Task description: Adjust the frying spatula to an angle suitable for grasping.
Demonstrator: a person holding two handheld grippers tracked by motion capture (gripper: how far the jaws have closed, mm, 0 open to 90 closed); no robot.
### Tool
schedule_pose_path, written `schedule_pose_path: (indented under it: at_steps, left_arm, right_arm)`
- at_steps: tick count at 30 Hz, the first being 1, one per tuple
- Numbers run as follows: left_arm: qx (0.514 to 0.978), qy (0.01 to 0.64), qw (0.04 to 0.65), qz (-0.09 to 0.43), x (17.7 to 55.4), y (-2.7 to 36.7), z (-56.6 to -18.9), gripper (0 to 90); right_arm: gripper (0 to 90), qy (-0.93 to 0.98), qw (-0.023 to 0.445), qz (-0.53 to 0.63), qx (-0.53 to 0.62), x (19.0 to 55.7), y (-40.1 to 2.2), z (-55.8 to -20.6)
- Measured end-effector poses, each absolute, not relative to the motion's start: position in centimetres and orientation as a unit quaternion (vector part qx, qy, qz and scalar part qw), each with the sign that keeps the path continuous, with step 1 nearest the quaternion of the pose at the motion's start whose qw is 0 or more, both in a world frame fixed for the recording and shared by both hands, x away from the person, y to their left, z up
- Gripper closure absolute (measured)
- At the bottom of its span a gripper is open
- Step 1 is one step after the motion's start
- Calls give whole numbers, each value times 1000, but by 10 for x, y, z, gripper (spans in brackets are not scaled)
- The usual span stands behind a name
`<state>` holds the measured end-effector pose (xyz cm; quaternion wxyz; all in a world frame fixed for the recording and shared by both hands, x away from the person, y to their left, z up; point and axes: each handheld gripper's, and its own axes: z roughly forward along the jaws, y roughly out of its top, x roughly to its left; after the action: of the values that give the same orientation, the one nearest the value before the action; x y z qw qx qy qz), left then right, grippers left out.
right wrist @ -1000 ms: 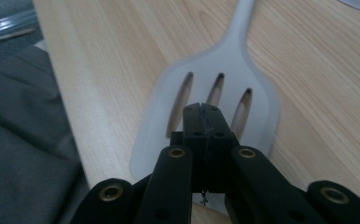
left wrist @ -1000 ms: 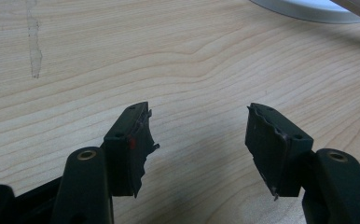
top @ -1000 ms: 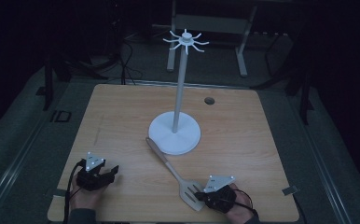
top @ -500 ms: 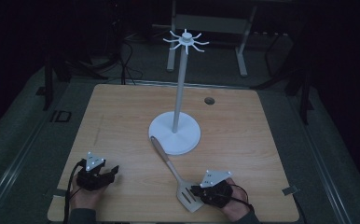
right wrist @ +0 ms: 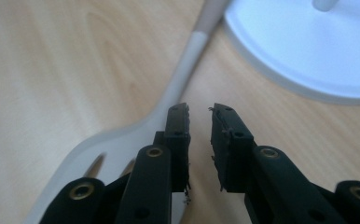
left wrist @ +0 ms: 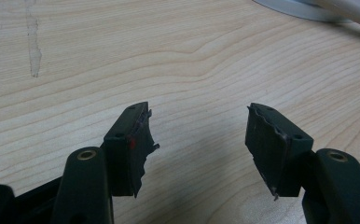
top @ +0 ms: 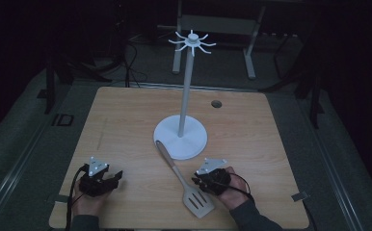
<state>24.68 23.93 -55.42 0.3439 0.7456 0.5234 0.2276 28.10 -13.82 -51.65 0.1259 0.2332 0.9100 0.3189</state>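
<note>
Spatula (top: 184, 180): pale grey, slotted blade, long handle; lies flat on the wooden counter (top: 126, 125), handle tip touching the base of the white hook stand (top: 180, 139). Right gripper (top: 196, 181), jaws narrowly parted and empty, sits just beside the blade. Left gripper (top: 117, 176) rests well apart, jaws wide open.
</note>
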Motion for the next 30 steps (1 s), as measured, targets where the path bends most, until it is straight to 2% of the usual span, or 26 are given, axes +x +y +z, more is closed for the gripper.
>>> schedule_pose_path:
  at_steps: [10, 22, 26, 30]
  left_arm:
    - [748, 523, 341, 227, 247, 239, -554, 405]
    - [748, 521, 341, 228, 247, 238, -554, 404]
    - [749, 520, 341, 228, 247, 238, -554, 404]
    - [750, 519, 339, 230, 247, 237, -554, 405]
  right_arm:
    - [714, 916, 119, 286, 255, 311, -110, -517]
    - [654, 912, 59, 282, 291, 335, -72, -532]
    - [645, 913, 61, 276, 294, 337, -63, -537]
    - [681, 917, 78, 252, 298, 337, -51, -541]
